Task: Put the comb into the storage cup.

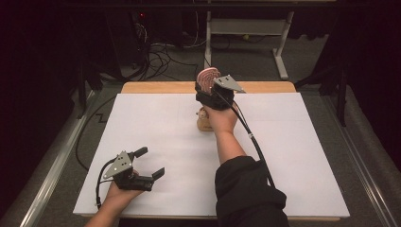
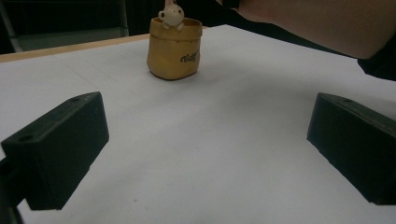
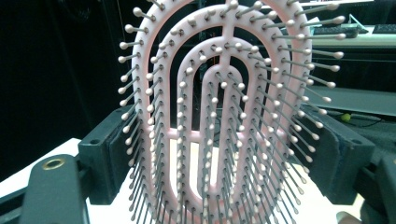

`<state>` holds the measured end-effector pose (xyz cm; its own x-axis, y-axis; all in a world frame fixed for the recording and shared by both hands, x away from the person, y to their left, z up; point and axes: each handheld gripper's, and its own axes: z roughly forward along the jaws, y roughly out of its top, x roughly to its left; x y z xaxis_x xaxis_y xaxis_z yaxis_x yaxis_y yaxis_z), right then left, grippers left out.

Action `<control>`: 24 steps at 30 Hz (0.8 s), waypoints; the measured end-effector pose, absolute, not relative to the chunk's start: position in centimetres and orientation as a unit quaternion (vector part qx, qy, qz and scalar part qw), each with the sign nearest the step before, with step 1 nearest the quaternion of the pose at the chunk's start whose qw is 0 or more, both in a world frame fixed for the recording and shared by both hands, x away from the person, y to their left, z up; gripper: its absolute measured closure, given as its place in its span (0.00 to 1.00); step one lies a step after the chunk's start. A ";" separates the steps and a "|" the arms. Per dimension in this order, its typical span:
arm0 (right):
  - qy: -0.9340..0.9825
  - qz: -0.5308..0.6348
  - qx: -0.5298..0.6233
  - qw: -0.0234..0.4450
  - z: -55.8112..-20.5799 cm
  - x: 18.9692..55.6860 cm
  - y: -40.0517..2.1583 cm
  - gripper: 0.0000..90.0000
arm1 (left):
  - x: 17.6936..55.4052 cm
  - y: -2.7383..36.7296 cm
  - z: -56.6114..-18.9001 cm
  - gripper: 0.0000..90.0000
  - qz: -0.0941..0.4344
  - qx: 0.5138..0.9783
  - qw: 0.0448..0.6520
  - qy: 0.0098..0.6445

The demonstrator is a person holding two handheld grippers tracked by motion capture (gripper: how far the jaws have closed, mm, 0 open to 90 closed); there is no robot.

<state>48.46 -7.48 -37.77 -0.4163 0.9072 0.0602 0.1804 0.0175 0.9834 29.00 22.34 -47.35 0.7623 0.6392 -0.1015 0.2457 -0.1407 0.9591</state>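
Note:
A pink vented hairbrush (image 1: 208, 78) stands upright in the air over the far middle of the table, with my right gripper (image 1: 211, 93) shut on it. In the right gripper view the brush head (image 3: 224, 116) sits between the two black jaws, bristles facing the camera. Just below it a tan pouch-shaped pot (image 1: 204, 122) stands on the white sheet. A small pale figurine (image 2: 171, 14) peeks over the rim of the pot (image 2: 173, 51). My left gripper (image 1: 150, 162) rests near the front left, open with nothing between its fingers (image 2: 60, 149).
A white sheet (image 1: 283, 156) covers the wooden table (image 1: 161, 87). The person's right forearm (image 2: 317, 23) reaches across the middle. Cables (image 1: 161, 59) and a desk frame (image 1: 281, 52) lie on the floor beyond the far edge.

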 end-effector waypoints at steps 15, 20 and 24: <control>0.639 0.547 0.432 0.325 -38.6 48.8 -7.0 0.22 | 29.0 22.3 -47.4 0.00 0.167 0.736 0.582 0.301; 0.639 0.548 0.433 0.323 -38.7 48.9 -7.0 0.22 | 29.0 22.3 -47.4 0.00 0.168 0.736 0.582 0.301; 0.639 0.548 0.432 0.323 -38.7 48.9 -7.0 0.22 | 29.0 22.3 -47.4 0.00 0.168 0.737 0.581 0.300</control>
